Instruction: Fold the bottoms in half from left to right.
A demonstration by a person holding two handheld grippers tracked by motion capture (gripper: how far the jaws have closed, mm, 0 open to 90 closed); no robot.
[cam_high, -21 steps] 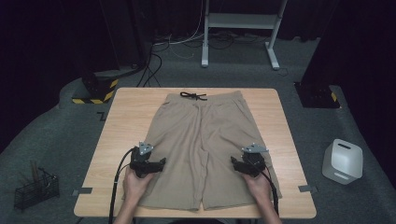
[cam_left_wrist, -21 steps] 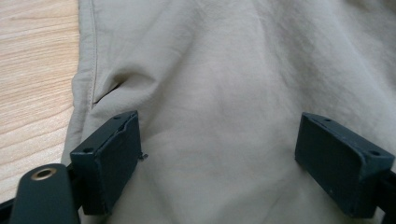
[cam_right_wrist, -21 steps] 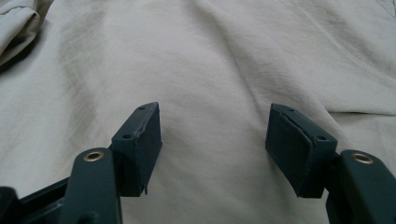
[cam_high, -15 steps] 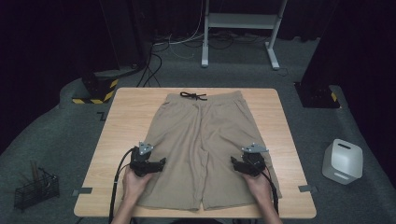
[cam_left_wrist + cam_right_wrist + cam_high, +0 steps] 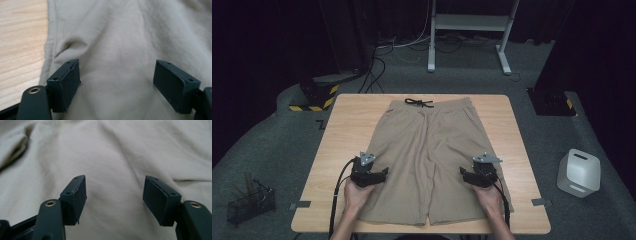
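Arms: the person's forearms are cut off at the near edge of the high view.
Shorts (image 5: 427, 160): part lies hidden under both grippers.
Basket (image 5: 249, 205): things inside too small to tell.

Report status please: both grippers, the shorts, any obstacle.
Left gripper open over left leg. Right gripper open over right leg. Khaki shorts flat on table. No obstacle.

A dark studio or lab: black curtains (image 5: 272, 45), floor cables (image 5: 382, 55), lone wooden table (image 5: 347, 130).
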